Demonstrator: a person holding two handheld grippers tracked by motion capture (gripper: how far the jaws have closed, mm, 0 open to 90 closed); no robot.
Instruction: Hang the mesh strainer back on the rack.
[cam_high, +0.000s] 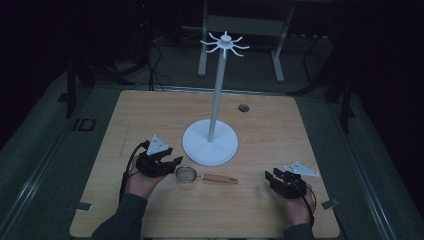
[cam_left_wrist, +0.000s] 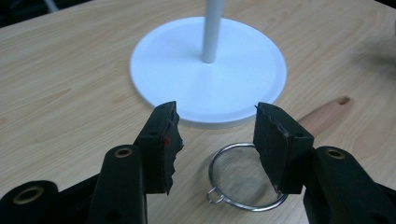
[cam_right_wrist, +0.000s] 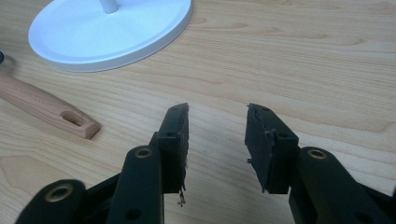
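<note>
A small metal mesh strainer (cam_high: 186, 174) with a wooden handle (cam_high: 219, 178) lies flat on the table, just in front of a white stand's round base (cam_high: 210, 145). The stand's pole (cam_high: 216, 102) rises to a ring of hooks (cam_high: 224, 43). My left gripper (cam_high: 172, 163) is open just left of the strainer's bowl. In the left gripper view the strainer (cam_left_wrist: 233, 179) lies under and between the parted jaws of the left gripper (cam_left_wrist: 217, 126). My right gripper (cam_high: 270, 178) is open, resting right of the handle's end (cam_right_wrist: 74, 120), with only bare wood in the gap of the right gripper (cam_right_wrist: 217, 123).
The wooden table (cam_high: 150, 115) has a small round hole (cam_high: 243, 107) near its far edge. Grey floor and dark equipment legs surround it. A hand holds each gripper at the table's near edge.
</note>
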